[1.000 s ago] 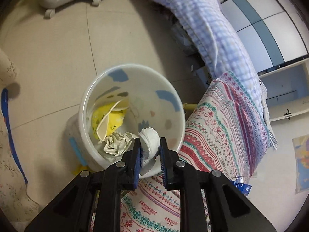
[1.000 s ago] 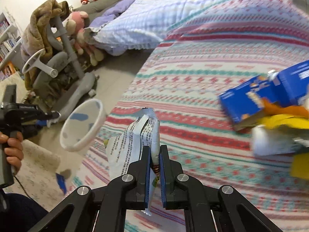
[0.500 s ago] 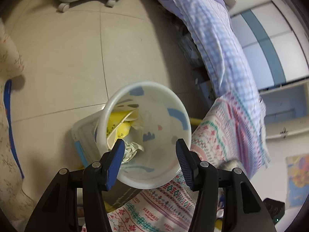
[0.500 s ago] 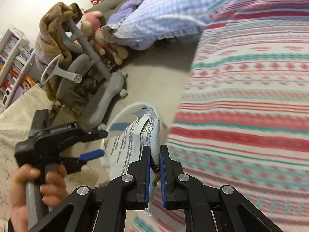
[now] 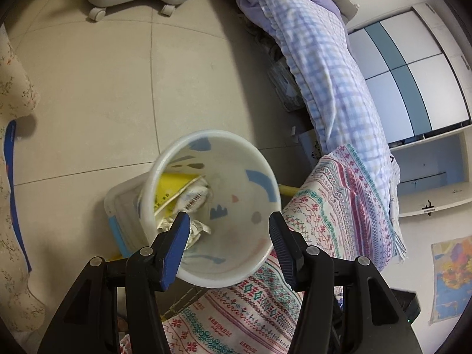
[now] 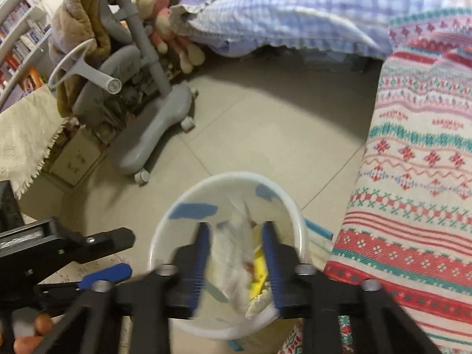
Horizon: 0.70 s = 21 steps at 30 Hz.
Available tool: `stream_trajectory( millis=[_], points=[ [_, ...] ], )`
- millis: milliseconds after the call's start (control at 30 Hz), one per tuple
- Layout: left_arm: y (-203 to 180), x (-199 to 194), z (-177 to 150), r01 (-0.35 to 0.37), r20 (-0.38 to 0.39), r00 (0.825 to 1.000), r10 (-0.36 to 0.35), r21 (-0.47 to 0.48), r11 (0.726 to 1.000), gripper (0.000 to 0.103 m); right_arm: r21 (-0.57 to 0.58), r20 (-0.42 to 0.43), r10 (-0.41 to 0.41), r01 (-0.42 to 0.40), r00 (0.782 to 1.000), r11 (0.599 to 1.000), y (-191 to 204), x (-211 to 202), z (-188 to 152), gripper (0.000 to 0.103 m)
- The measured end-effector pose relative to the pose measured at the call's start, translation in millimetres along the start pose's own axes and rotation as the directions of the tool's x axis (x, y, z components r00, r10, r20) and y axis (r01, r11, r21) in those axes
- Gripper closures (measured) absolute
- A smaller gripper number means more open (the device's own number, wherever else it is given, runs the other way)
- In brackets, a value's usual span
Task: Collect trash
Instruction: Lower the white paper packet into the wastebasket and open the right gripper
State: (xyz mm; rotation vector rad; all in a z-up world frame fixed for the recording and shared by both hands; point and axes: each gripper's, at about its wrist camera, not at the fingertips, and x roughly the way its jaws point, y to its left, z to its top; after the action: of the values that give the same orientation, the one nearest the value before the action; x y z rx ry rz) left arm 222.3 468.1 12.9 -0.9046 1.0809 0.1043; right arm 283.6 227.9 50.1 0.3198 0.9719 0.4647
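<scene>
On the tiled floor beside the bed's edge stands a white wastebasket (image 5: 267,165) holding yellow packaging (image 5: 169,187) and crumpled paper. The left gripper (image 5: 227,233) hovers over it, fingers released and empty. The right gripper (image 6: 234,246), fingers just opening, lets a printed wrapper (image 6: 233,247) drop loose between them into the basket. Whether trash remains on the striped bedspread (image 6: 419,177) cannot be told.
</scene>
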Motion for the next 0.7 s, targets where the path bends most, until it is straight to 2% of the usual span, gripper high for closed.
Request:
stream_trajectory(
  millis=[100, 200, 333, 533, 700],
  points=[
    [-13, 2, -5, -0.004, -0.004, 1.000, 0.004, 0.025, 1.000, 0.045, 0.023, -0.008, 0.016, -0.016, 1.000, 1.000, -11, -8, -6, 0.065],
    [-30, 5, -15, 0.001, -0.014, 1.000, 0.000, 0.068, 0.998, 0.045, 0.012, -0.015, -0.001, 0.001, 1.000, 1.000, -21, -22, -12, 0.062],
    [-70, 9, -35, 0.059, -0.050, 0.997, -0.050, 0.187, 0.981, 0.045, 0.016, -0.015, -0.011, 0.011, 1.000, 1.000, -36, -50, -16, 0.060],
    [-145, 18, -87, 0.079, -0.073, 0.996, -0.053, 0.418, 0.905, 0.045, -0.046, 0.016, -0.024, 0.024, 1.000, 0.999, -52, -111, -20, 0.059],
    [-199, 31, -142, 0.112, -0.123, 0.991, -0.051, 0.562, 0.820, 0.045, -0.108, 0.070, -0.095, 0.102, 0.993, 0.989, -77, -183, -20, 0.059]
  ],
)
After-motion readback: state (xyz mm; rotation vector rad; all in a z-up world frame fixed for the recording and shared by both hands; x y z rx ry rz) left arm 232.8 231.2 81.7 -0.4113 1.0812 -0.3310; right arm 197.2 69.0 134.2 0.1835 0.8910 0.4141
